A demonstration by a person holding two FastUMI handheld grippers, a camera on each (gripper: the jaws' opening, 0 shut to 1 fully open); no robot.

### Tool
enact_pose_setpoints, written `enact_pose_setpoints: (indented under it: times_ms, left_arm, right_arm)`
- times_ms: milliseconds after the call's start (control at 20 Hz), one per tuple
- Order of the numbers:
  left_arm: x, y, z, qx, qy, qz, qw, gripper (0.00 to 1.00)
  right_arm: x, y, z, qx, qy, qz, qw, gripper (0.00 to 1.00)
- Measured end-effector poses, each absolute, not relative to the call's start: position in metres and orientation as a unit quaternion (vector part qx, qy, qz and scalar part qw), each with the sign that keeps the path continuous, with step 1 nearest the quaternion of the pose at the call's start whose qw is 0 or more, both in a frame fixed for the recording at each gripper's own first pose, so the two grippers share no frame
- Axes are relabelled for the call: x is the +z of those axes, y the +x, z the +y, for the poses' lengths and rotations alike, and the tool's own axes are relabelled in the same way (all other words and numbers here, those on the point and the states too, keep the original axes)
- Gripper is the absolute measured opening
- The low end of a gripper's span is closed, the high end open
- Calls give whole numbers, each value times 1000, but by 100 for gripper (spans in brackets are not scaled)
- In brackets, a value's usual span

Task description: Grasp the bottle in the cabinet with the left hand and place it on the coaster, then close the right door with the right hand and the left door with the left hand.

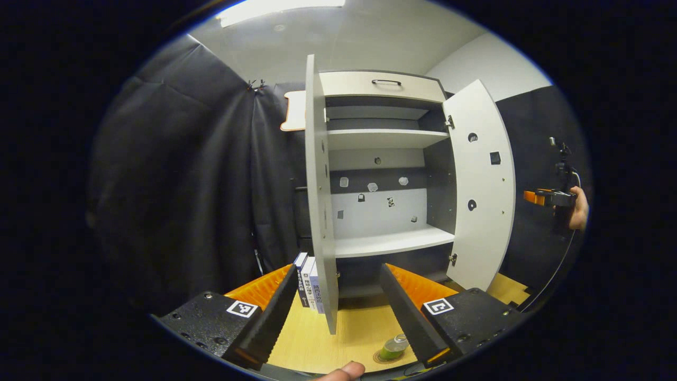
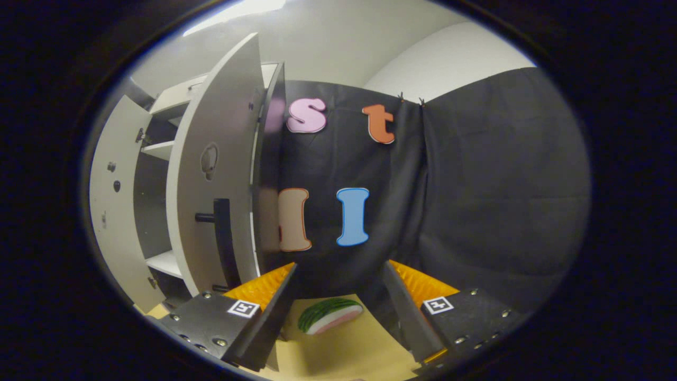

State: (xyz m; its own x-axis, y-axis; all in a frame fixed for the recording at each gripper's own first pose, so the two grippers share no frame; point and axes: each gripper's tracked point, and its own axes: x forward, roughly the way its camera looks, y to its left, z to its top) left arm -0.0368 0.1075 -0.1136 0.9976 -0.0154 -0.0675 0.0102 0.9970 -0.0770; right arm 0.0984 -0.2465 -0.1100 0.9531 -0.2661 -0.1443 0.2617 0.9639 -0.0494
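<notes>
Green-capped bottle point(image 1: 394, 347) already stood on round coaster point(image 1: 382, 358) on pale wood surface point(image 1: 338, 338). Both jaws gaped empty. Risked clipping open right door point(image 2: 211, 174) edge during swing.

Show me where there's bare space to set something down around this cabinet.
The lower shelf and the upper shelf lie bare between the two open doors. The tabletop is free between the left door's bottom edge and the bottle on its coaster. It's crowded left of that door, where books stand.
</notes>
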Motion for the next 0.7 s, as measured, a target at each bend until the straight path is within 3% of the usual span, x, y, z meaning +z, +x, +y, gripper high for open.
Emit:
enact_pose_setpoints:
  times_ms: [150,250,350,400,600,700]
  left_arm:
    - [-104,-45,126,8,-44,21,999,98]
    - [-91,-53,138,19,-62,12,998,100]
    - [-76,-56,145,25,-84,-3,996,100]
    - [-71,-56,150,26,-94,-9,995,100]
    - [-75,-52,169,39,-106,-5,994,96]
    - [-76,-52,179,48,-102,-4,994,93]
  right_arm:
    - [-116,122,-244,-176,-31,90,980,96]
    - [-123,136,-216,-162,-41,103,981,99]
    - [-113,147,-195,-138,-71,85,984,72]
    - [-114,146,-180,-118,-68,90,987,68]
    - [-125,152,-123,-67,-44,107,991,65]
    - [-122,159,-108,-58,-60,99,992,69]
